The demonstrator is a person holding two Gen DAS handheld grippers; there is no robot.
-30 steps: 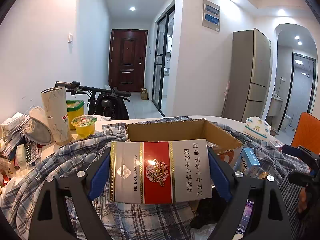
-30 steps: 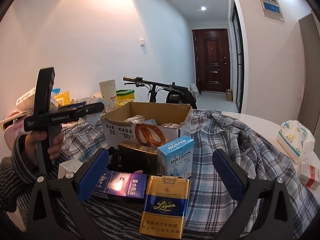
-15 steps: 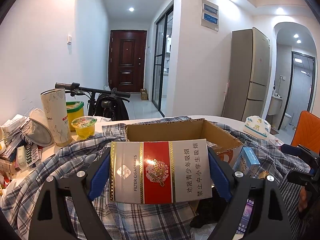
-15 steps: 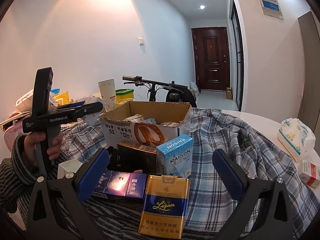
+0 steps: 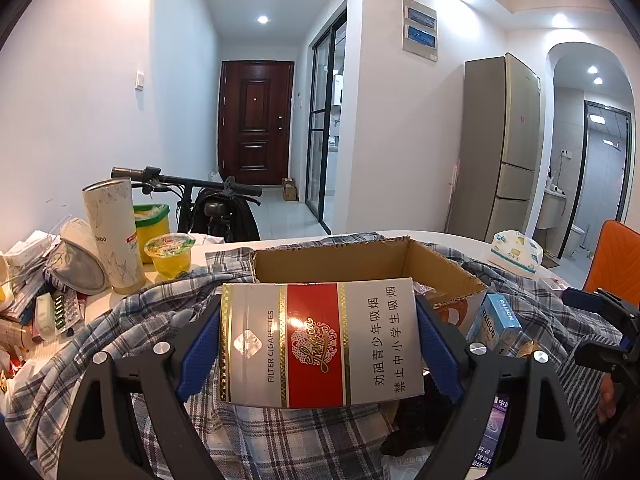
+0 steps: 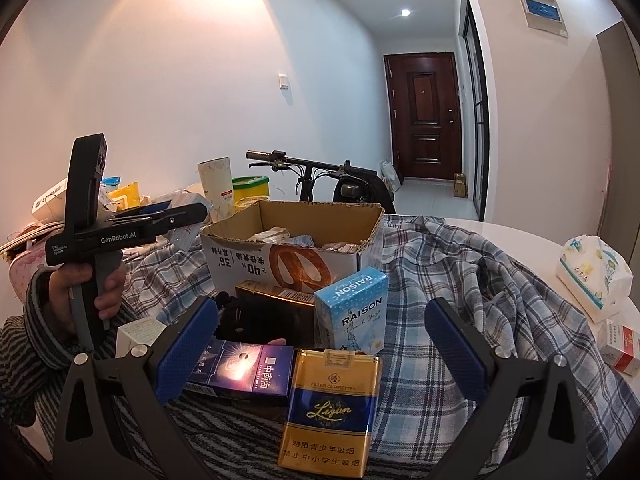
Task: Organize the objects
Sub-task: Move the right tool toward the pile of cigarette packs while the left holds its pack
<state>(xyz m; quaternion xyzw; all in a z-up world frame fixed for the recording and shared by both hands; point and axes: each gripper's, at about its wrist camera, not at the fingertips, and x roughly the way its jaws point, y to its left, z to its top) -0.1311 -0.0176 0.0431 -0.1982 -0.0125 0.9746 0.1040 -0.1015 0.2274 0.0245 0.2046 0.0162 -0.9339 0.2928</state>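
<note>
My left gripper is shut on a red-and-white cigarette carton, held flat-faced just in front of an open cardboard box that holds several small packets. In the right wrist view my right gripper stands open above a cluster of packs: a gold-and-blue Lizun pack, a dark blue pack, a light blue RAISON pack and a dark box. None of them touches its pads. A hand holds the left gripper's handle at the left.
A plaid shirt covers the white table under the box. A tissue pack and a small red-and-white box lie at the right. A paper tube, a jelly cup and clutter sit left; a bicycle stands behind.
</note>
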